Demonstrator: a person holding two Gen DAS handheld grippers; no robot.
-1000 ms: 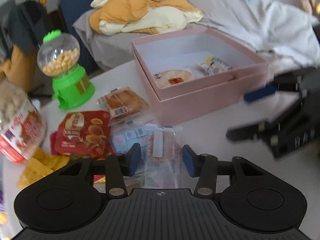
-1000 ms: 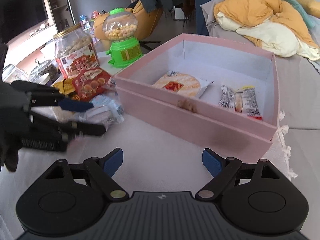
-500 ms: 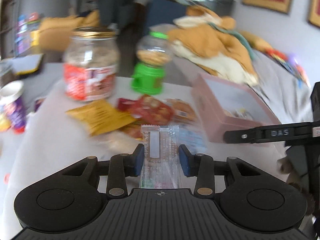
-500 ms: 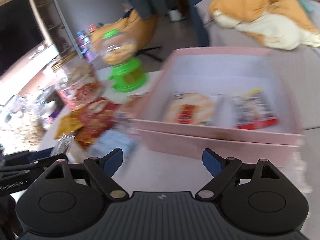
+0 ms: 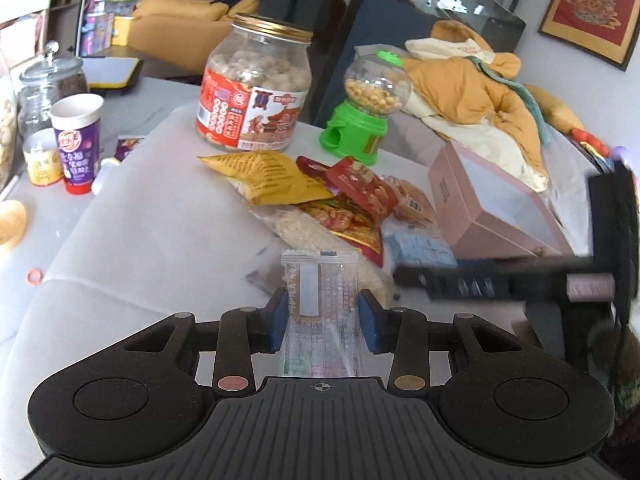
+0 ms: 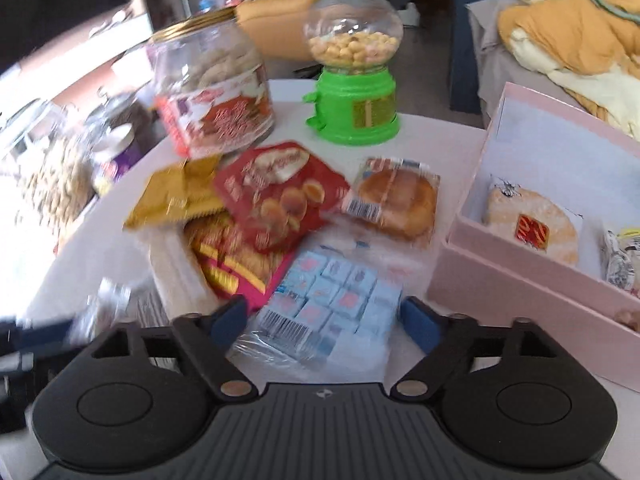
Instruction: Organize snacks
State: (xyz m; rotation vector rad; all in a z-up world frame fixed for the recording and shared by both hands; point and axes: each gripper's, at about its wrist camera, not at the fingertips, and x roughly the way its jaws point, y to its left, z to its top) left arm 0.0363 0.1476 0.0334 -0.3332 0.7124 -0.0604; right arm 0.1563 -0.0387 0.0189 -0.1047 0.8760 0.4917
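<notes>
Between left tool (image 5: 323, 322) pads, clear packet (image 5: 320, 300)

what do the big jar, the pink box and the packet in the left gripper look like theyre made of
Big jar: clear plastic or glass, hard to tell which; the snacks show through, and it has a gold metal-looking lid and a glossy printed label.
Pink box: matte cardboard by the look, with stiff straight walls and a white lining.
Packet in the left gripper: thin transparent plastic film, crinkled and shiny, with a crimped top edge.
</notes>
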